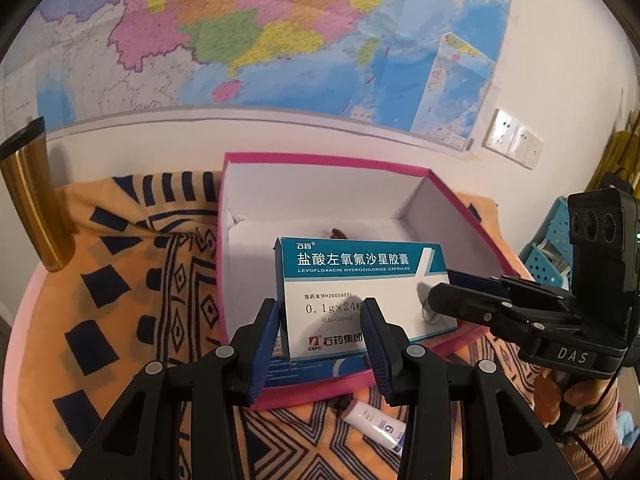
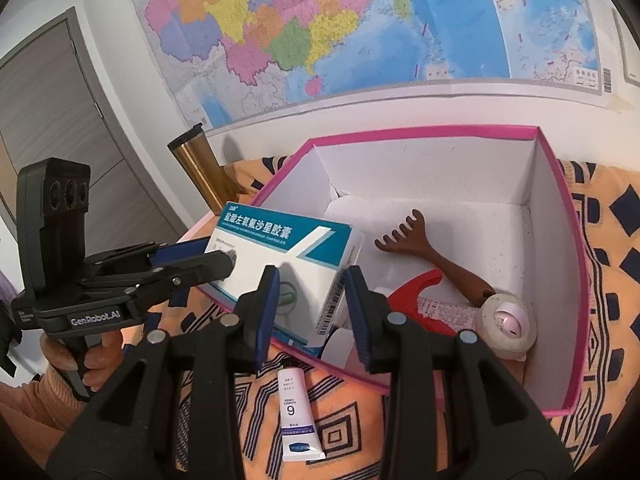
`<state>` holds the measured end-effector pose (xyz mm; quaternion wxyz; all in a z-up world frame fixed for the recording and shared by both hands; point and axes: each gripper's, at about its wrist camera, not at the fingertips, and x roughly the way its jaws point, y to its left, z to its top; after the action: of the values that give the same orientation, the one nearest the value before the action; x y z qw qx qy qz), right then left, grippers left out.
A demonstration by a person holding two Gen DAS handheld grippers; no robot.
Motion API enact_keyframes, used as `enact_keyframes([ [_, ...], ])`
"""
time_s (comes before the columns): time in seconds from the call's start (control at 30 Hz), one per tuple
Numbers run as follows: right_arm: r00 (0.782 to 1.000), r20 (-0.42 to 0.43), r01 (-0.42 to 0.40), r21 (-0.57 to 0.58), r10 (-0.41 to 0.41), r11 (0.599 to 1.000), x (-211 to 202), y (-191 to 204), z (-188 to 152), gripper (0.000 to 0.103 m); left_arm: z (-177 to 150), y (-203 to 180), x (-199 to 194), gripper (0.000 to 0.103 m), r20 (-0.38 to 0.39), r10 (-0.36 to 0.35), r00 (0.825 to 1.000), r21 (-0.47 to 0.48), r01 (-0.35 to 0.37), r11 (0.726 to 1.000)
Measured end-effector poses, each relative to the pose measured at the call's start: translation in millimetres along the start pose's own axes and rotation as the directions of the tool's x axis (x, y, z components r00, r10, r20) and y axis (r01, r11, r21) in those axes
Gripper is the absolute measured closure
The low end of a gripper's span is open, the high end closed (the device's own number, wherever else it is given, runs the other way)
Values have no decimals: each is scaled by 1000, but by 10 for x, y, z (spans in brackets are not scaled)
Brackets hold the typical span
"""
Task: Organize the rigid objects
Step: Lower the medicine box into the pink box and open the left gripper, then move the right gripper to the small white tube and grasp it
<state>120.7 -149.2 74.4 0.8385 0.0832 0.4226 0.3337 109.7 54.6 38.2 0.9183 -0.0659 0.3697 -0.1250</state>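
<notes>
A white and teal medicine box [image 1: 360, 280] hangs tilted over the near corner of the open pink box [image 1: 320, 158]. Both grippers are shut on it. My left gripper [image 1: 322, 308] pinches its lower left end. My right gripper [image 1: 442, 286] comes in from the right, one finger across the front face and one behind. In the right wrist view my right gripper [image 2: 311, 276] clamps the medicine box [image 2: 280, 240] near its barcode side. My left gripper [image 2: 218, 252] holds the other end, with a hand under it.
Inside the pink box [image 2: 560, 208] lie a brown rake-shaped scratcher [image 2: 432, 260], a red piece [image 2: 420, 292] and a tape roll [image 2: 508, 324]. A white tube [image 2: 296, 412] lies on the orange patterned cloth [image 2: 624, 280] before it. A gold tumbler [image 1: 36, 200] stands left, a blue basket [image 1: 556, 248] right.
</notes>
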Motion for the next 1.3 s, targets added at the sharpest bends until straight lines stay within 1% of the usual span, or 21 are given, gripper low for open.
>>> enact_keyframes([
  [0.2,999,-53,10,7,-9,1000,178,-7,-17,66,-33,81,54,61,-18,19,1000,-26,-20,999],
  [0.33,997,-69,18,10,-17,1000,237,-10,-27,66,-47,114,19,61,-8,-2,1000,-45,2,999],
  [0.43,998,-65,20,24,-19,1000,231,-25,-34,58,-58,117,-16,61,4,-2,1000,-45,2,999],
  [0.53,998,-56,33,25,-31,999,179,-31,-53,58,-80,107,-63,61,14,-10,1000,-46,11,999],
  [0.6,998,-38,42,20,-42,999,99,-18,-77,58,-105,74,-128,61,37,-12,999,-33,14,999],
  [0.67,999,-12,46,5,-46,999,-12,13,-111,58,-149,31,-228,61,76,-32,997,-11,33,999],
  [0.7,999,5,35,-11,-35,999,-90,43,-141,58,-193,-9,-306,61,101,-59,993,14,58,998],
  [0.77,999,33,15,-45,-13,999,-236,102,-214,58,-248,-72,-389,61,117,-80,990,54,74,996],
  [0.8,999,35,2,-64,0,998,-303,138,-270,58,-289,-109,-420,60,120,-89,989,78,80,994],
  [0.87,1000,12,-11,-87,12,996,-341,197,-377,58,-363,-168,-429,60,107,-114,988,109,103,989],
  [0.9,1000,-15,-17,-101,15,995,-325,234,-458,58,-421,-204,-405,60,89,-128,988,126,117,985],
  [0.97,998,-71,-10,-121,1,993,-242,294,-607,58,-509,-249,-331,60,58,-126,990,146,116,982],
  [1.0,995,-104,-8,-132,-6,991,-164,324,-702,58,-562,-258,-254,60,29,-118,993,148,112,983],
  [1.1,982,-184,8,-129,-32,992,78,332,-879,58,-648,-206,-95,60,-28,-119,992,114,122,986],
  [1.17,976,-211,25,-134,-53,991,211,333,-943,58,-690,-161,-14,60,-52,-109,993,95,113,989],
  [1.23,970,-238,24,-126,-54,992,344,309,-970,58,-724,-111,45,60,-74,-108,991,73,114,991],
  [1.3,964,-255,39,-140,-74,989,460,291,-973,58,-753,-90,63,60,-83,-99,992,68,105,992],
])
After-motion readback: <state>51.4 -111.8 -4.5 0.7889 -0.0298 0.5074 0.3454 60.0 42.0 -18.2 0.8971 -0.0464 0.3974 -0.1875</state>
